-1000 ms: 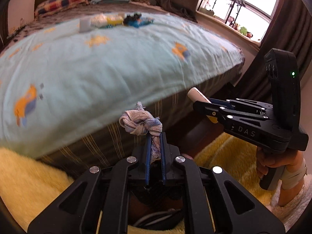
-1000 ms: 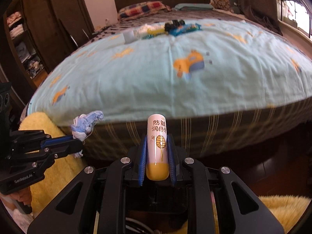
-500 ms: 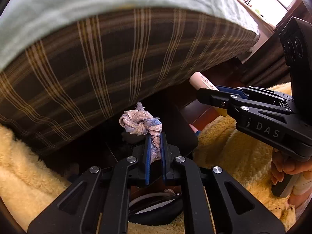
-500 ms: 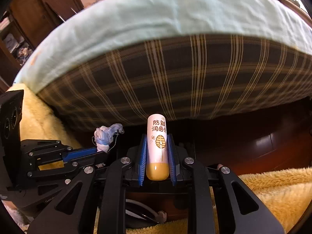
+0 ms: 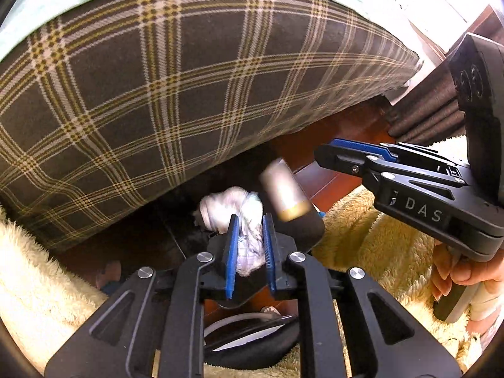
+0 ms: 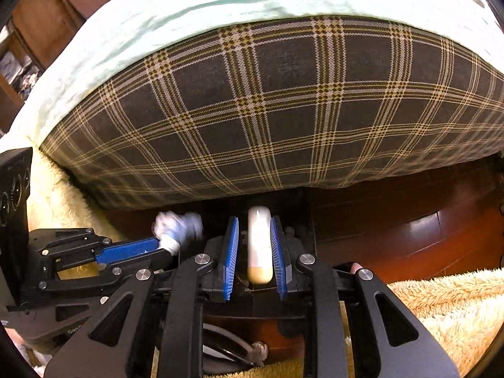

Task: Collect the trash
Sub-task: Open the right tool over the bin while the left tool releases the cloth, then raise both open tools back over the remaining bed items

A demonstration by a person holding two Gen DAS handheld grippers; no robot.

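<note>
Bedside: rag [image 5: 234, 209] between opening left tool [image 5: 249, 226].

A plaid bed cover [image 5: 176, 94], dark brown with cream and mustard check lines, fills the frame from nine to two o'clock in both views. A pale mint sheet [image 6: 220, 6] lies above it along the twelve o'clock edge. Beneath the cover's hem runs a polished reddish-brown wooden floor [image 6: 409, 230], at three o'clock in the right view. A cream shaggy rug [image 5: 371, 245] covers the floor at four and eight o'clock in the left view. Grey pleated curtain hems [image 5: 425, 119] hang at two o'clock, reaching the floor. Wooden shelving [image 6: 19, 63] with indistinct contents stands at ten o'clock in the right view.
</note>
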